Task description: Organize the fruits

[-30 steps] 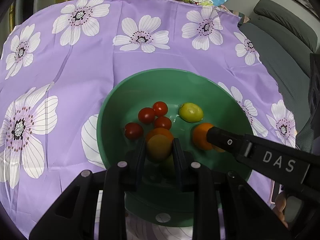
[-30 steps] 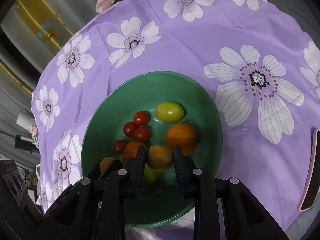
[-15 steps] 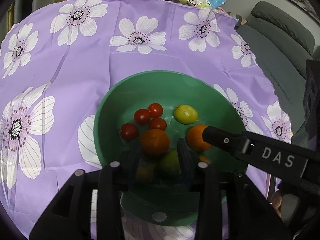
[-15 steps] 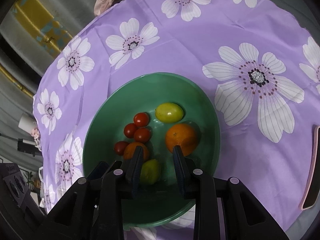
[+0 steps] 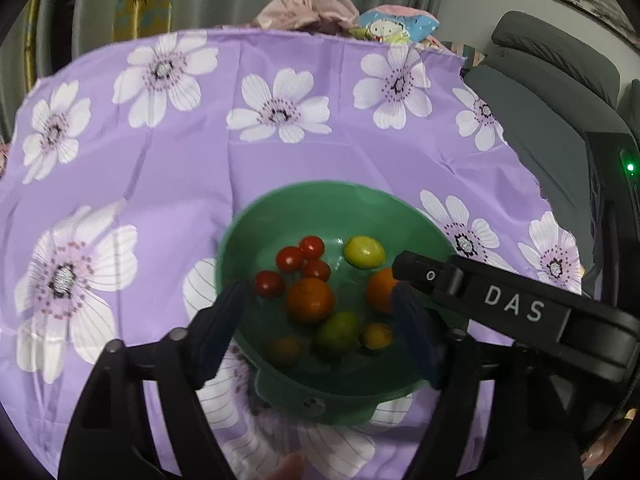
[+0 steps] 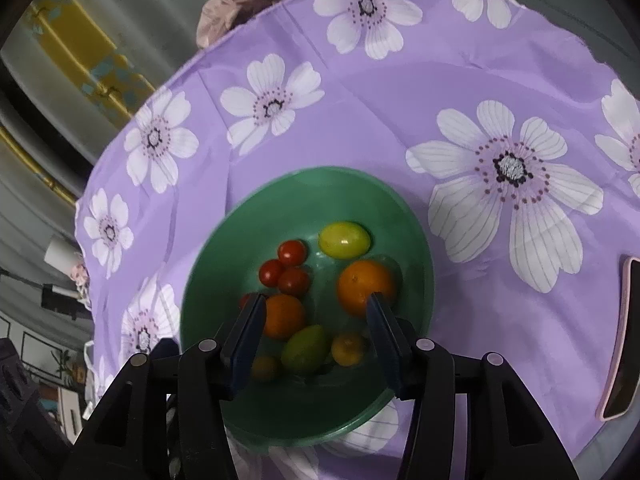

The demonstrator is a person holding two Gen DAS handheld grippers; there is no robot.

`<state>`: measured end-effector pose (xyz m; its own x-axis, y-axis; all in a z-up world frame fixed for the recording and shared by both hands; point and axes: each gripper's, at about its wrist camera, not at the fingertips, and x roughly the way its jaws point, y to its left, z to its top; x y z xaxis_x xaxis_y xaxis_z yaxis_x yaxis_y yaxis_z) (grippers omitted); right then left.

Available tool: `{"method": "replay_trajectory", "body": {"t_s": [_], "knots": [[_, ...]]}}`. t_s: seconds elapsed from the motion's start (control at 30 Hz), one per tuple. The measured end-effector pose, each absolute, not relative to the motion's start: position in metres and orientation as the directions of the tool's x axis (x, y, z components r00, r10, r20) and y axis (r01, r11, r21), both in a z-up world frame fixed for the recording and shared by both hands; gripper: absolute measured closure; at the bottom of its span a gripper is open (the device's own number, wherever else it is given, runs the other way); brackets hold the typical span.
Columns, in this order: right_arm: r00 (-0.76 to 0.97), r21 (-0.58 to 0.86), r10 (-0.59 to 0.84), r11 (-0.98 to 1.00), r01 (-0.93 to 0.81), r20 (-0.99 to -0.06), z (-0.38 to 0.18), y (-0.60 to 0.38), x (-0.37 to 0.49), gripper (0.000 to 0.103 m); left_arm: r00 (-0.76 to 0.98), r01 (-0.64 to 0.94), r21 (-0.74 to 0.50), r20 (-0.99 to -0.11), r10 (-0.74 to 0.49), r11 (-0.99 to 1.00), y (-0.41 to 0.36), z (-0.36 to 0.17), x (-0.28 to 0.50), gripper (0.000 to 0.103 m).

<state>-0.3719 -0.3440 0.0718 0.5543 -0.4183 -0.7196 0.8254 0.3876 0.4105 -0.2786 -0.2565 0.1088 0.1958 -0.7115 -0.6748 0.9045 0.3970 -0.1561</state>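
A green bowl sits on the purple flowered cloth. It holds several cherry tomatoes, a yellow fruit, two oranges, a green fruit and two small yellow-orange fruits. My left gripper hovers over the bowl's near side, jaws opening wide, nothing pressed between them. My right gripper also hangs over the bowl with jaws opening and its pads touching no fruit. Its black arm crosses the left wrist view from the right.
The flowered tablecloth covers the round table around the bowl. A grey sofa stands beyond the right edge. A phone in a pink case lies on the cloth at the right. Bundled cloth sits at the back.
Both grippers were shut on small yellow-orange fruits; both have let go and their jaws have spread. The fruits now lie in the bowl. The left gripper has risen and pulled back a little.
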Motion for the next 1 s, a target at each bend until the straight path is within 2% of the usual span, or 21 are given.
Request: {"method": "replay_trajectory", "body": {"t_s": [0.07,0.33,1.0], "knots": [[0.563,0.417,-0.429,0.391,0.821,-0.707,0.076,-0.342,-0.374,0.033,0.209,0.906,-0.146,-0.664,-0.718,0.398,-0.253,0.113,-0.280,0.026],[0.581,0.420,-0.462,0.410,0.810,-0.670,0.089,-0.334,-0.382,0.025,0.266,0.896,-0.107,-0.647,-0.714,0.430,-0.239,0.123,-0.277,0.026],[0.565,0.385,-0.461,0.430,0.817,-0.684,0.089,-0.331,-0.375,0.024,0.271,0.874,-0.125,-0.677,-0.685,0.469,-0.235,0.117,-0.266,0.026]]}}
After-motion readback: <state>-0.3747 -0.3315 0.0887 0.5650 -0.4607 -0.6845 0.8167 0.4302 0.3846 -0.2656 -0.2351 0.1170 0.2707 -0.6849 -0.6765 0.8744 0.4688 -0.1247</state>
